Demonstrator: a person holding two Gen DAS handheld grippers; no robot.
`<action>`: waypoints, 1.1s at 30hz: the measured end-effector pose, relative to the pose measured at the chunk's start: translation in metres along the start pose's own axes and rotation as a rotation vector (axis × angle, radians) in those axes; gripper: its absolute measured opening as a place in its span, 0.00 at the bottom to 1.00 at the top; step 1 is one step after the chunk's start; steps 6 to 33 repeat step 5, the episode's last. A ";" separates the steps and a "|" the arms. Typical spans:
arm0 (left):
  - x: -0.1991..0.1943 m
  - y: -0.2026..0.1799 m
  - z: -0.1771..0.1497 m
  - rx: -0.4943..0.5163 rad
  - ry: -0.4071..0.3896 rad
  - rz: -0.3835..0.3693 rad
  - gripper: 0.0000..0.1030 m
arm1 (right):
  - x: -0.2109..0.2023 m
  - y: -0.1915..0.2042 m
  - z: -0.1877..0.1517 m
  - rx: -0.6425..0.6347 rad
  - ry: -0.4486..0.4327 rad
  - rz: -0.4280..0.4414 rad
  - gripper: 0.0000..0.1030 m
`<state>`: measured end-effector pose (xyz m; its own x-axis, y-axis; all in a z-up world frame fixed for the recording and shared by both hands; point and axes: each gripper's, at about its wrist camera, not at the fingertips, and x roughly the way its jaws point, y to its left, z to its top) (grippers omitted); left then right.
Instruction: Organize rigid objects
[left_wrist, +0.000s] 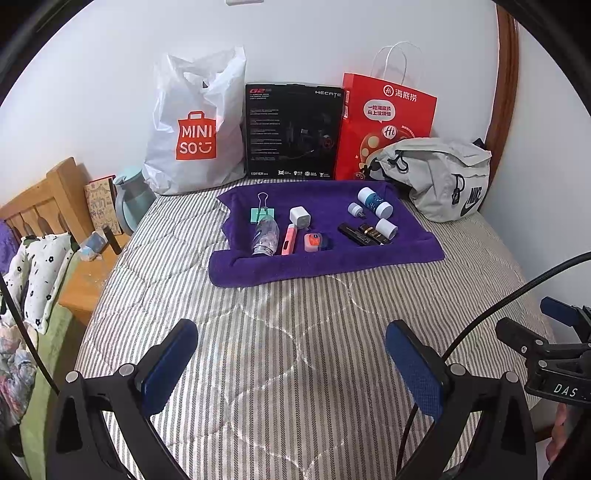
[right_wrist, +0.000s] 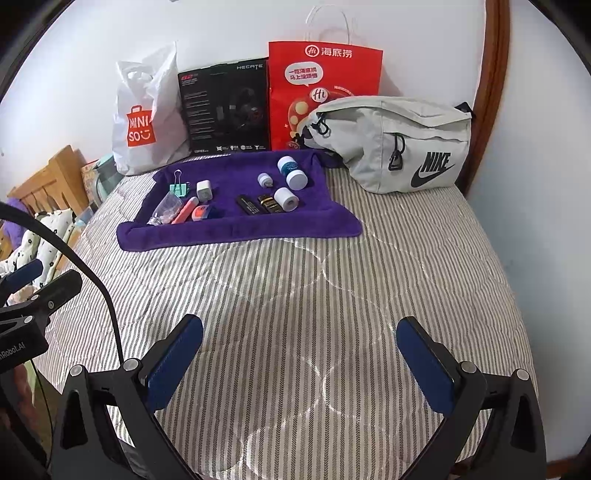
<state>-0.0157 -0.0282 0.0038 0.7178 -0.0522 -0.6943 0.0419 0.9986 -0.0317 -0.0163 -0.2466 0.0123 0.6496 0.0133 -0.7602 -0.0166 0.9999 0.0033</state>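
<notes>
Left gripper (left_wrist: 291, 354): hovers over the striped bed cover, jaws wide, holding nothing.
Right gripper (right_wrist: 300, 350): hovers over the same cover, jaws wide, holding nothing; its edge shows at the right of the left wrist view.
Bed (right_wrist: 332, 295): grey-and-white striped quilted cover, bare in front of both grippers.
Purple towel (left_wrist: 258, 269): spread at the far end of the bed, carrying all the small things.
Left group on towel: green binder clip (left_wrist: 263, 213), clear small bottle (left_wrist: 265, 236) lying down, pink pen-shaped tool (left_wrist: 289, 240), white charger cube (left_wrist: 300, 217), orange small case (left_wrist: 313, 242).
Right group on towel: blue-and-white bottle (left_wrist: 373, 201), small white plug (left_wrist: 355, 209), two black-and-gold tubes (left_wrist: 364, 233), white cap (left_wrist: 386, 227).
Behind towel, against wall: white MINISO bag (left_wrist: 195, 125), black headset box (left_wrist: 293, 129), red paper bag (left_wrist: 388, 110).
Grey Nike waist bag (right_wrist: 399, 144): just beside the towel's right far corner.
</notes>
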 end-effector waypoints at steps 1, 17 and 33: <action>0.000 0.000 0.000 -0.001 -0.001 0.003 1.00 | 0.000 0.000 0.000 0.000 0.000 0.000 1.00; 0.000 0.000 0.000 -0.004 -0.010 0.009 1.00 | 0.001 0.000 -0.001 0.000 0.001 0.003 1.00; 0.000 0.000 0.000 -0.004 -0.010 0.009 1.00 | 0.001 0.000 -0.001 0.000 0.001 0.003 1.00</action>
